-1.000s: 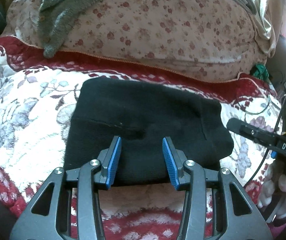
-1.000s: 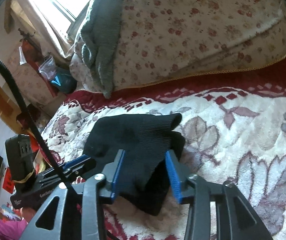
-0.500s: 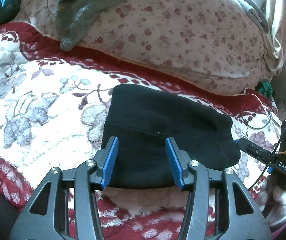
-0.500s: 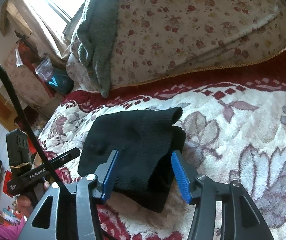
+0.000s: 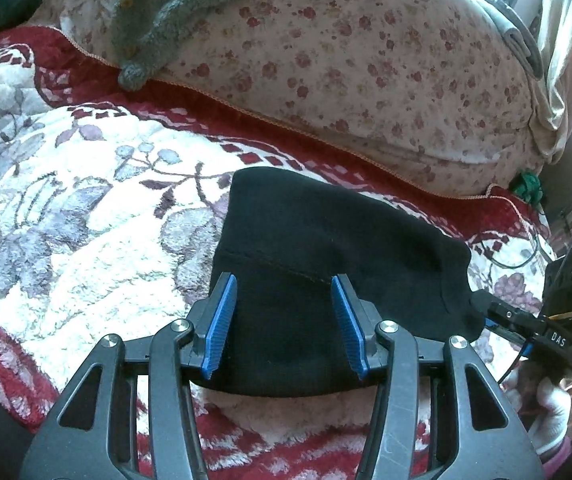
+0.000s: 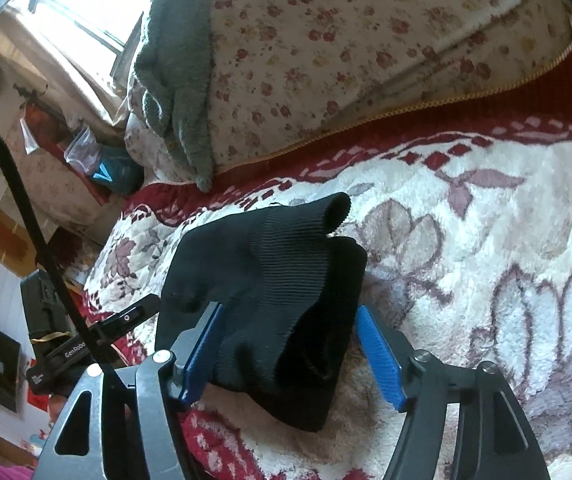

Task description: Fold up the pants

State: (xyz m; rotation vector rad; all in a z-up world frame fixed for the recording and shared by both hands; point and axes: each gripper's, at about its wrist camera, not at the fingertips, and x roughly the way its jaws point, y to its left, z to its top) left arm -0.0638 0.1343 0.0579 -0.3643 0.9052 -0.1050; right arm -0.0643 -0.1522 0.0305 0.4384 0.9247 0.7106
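Note:
The black pants lie folded into a thick bundle on the flowered blanket. My left gripper hangs open over the bundle's near edge, its blue pads clear of the cloth. The right gripper pokes in at the bundle's right end. In the right wrist view the pants sit between the jaws of my right gripper, which are opening; the right pad stands off the cloth. A ribbed cuff sticks up at the far corner. The left gripper shows at the left.
A big flowered quilt roll with a grey towel draped over it lies across the back of the bed. A cable arcs at the left. The blanket's red border marks the near bed edge. A gloved hand holds the right gripper.
The right jaws have spread wide and let go of the pants' end. My left gripper has slid left along the bundle's near edge.

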